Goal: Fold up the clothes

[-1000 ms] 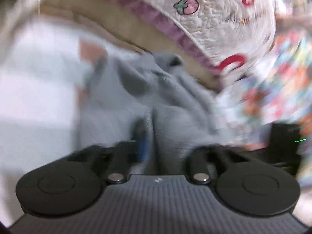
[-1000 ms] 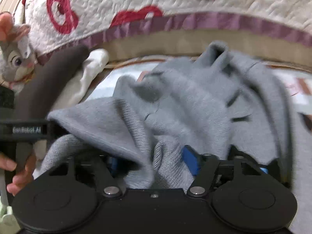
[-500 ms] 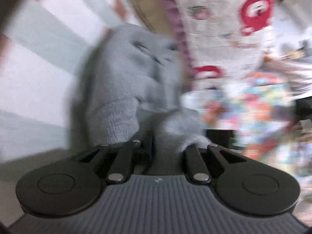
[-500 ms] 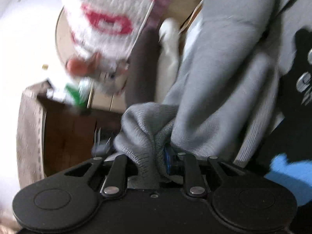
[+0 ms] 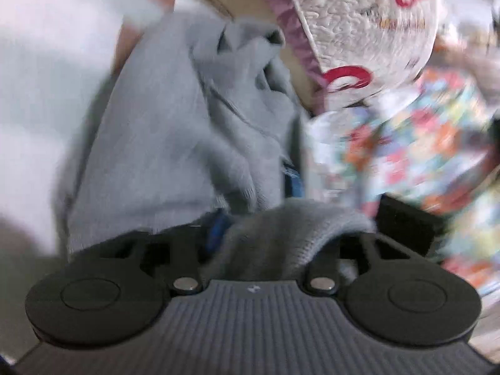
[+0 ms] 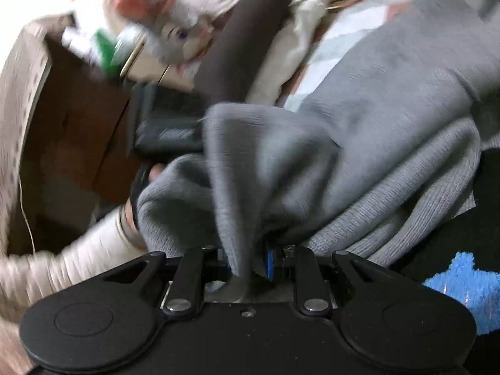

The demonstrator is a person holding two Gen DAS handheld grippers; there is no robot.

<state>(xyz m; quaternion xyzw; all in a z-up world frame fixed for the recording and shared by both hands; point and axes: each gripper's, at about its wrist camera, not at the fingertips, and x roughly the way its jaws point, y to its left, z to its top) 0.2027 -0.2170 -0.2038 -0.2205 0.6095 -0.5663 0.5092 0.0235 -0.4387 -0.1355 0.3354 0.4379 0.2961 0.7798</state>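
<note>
Both grippers, left gripper [image 5: 250, 234] and right gripper [image 6: 250, 259], have fingers pinched on the grey sweater [image 6: 375, 109], held bunched and lifted over the bed [image 5: 47, 93]; no flat fold visible, so folding looks unfinished.

No lettering can be read anywhere (motion blur throughout).

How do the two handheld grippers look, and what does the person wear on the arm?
Left gripper: black round discs, black linkage bars with silver rivets, ribbed grey body, blue finger pads. Right gripper: the same, with a plain black body. The sleeve is cream-white ribbed knit.
</note>
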